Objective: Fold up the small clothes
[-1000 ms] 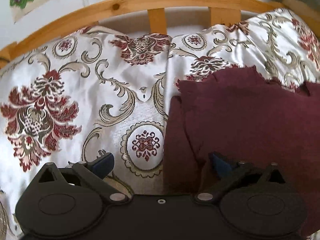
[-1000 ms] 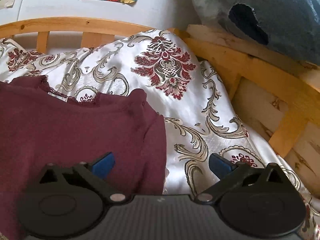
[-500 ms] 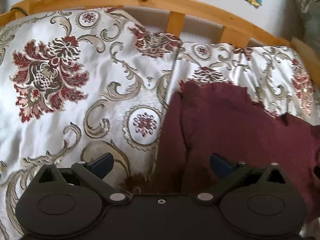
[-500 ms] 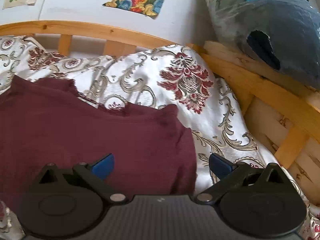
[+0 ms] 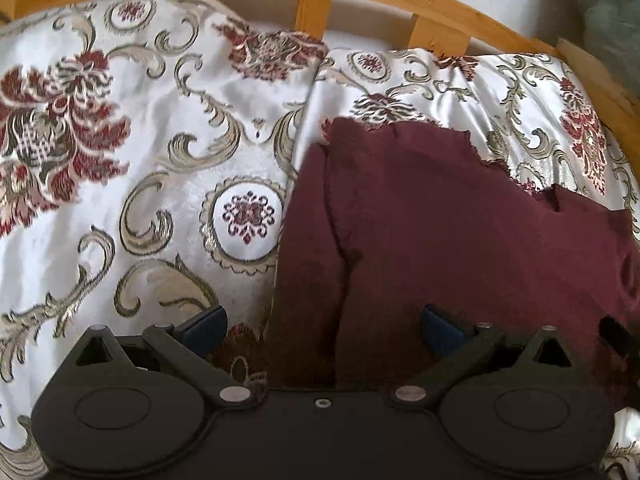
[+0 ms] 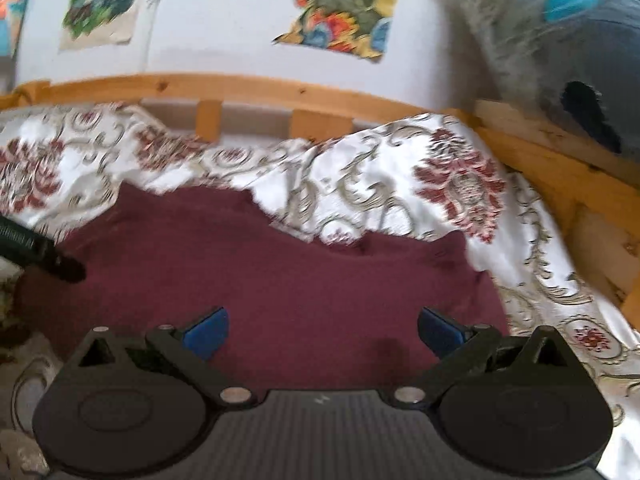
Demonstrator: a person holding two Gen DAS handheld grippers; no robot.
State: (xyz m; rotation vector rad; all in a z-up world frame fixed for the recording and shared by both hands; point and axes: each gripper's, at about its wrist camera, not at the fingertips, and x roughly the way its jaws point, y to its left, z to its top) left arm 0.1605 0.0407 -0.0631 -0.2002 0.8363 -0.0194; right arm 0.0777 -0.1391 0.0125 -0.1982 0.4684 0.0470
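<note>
Garment [image 5: 460,232]: plain dark maroon. Bedspread [image 5: 168,128]: glossy white, with dark red floral medallions and olive-gold scrolls. Bed frame [image 6: 248,88]: honey-coloured pine with knots. Wall pictures [image 6: 344,4]: green, yellow, orange and blue. Both grippers: black bodies, blue fingers [image 6: 206,332].

The maroon garment [image 5: 460,240] runs under the gripper body; wall pictures [image 6: 344,4] are blurred.

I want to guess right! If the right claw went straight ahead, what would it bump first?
Probably the dark red top. The right claw is open, pointing over it. Depth is unclear; if it clears the top, the flowery bedspread comes next.
</note>
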